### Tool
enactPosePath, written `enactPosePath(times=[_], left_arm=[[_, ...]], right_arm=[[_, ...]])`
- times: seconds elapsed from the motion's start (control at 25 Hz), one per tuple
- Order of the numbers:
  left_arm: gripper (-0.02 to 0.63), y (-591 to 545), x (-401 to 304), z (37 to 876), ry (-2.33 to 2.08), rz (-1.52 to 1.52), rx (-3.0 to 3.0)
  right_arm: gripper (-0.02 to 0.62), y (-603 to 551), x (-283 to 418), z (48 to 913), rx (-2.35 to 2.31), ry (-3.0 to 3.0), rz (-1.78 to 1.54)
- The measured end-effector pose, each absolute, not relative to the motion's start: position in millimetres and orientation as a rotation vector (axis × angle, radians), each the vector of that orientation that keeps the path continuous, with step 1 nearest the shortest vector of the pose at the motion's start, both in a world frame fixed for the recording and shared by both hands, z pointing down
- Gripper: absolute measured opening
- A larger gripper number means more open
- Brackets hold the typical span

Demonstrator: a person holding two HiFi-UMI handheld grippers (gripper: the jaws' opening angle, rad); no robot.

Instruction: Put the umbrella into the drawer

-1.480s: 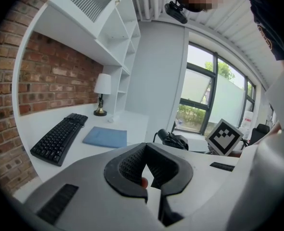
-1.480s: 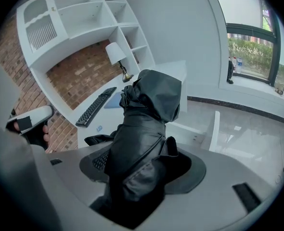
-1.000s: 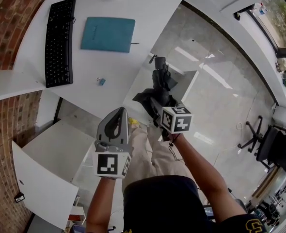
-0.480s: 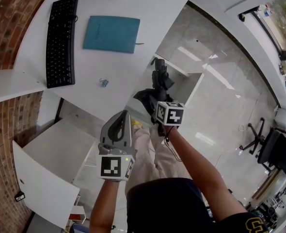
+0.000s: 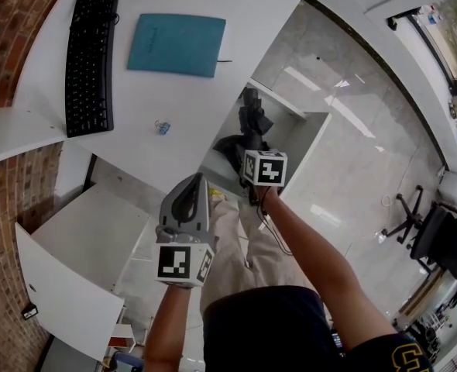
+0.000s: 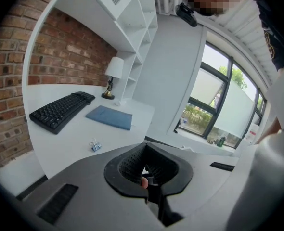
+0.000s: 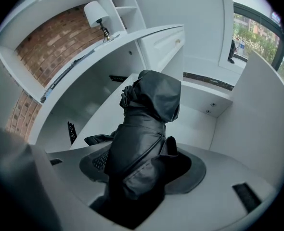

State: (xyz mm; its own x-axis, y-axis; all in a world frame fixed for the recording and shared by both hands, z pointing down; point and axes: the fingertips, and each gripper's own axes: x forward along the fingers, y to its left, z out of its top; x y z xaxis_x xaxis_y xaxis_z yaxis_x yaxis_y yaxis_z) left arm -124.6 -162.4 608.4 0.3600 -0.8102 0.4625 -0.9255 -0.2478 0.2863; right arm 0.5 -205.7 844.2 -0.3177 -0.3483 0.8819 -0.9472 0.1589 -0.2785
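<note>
Right gripper view shows the right gripper (image 7: 142,159) clamped on the folded black umbrella (image 7: 149,105) above the open white drawer (image 7: 200,125), while the left gripper (image 6: 144,166) sits closed, holding nothing.

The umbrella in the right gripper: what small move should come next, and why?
Probably lower the right gripper a little, without releasing. Its jaws are closed on the folded black umbrella, which hangs above the open white drawer and does not seem to rest on its floor.
</note>
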Motion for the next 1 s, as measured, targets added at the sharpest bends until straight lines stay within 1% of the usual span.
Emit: enactPosePath(times=[0.36,0.48,1.0], left_arm=[[0.017,-154,-118,633,-1.467,0.344,2.08],[0.017,-152,-115,638,-1.46,0.371,2.084],[0.017,-146,-100,654,-1.437,0.431,2.096]], right_arm=[[0.264,-208,3,881,1.165,-1.73,1.117],[0.264,-210,-1,888,1.136,-1.726,1.15],[0.264,-214,-4,915,1.037,-1.727,1.101]])
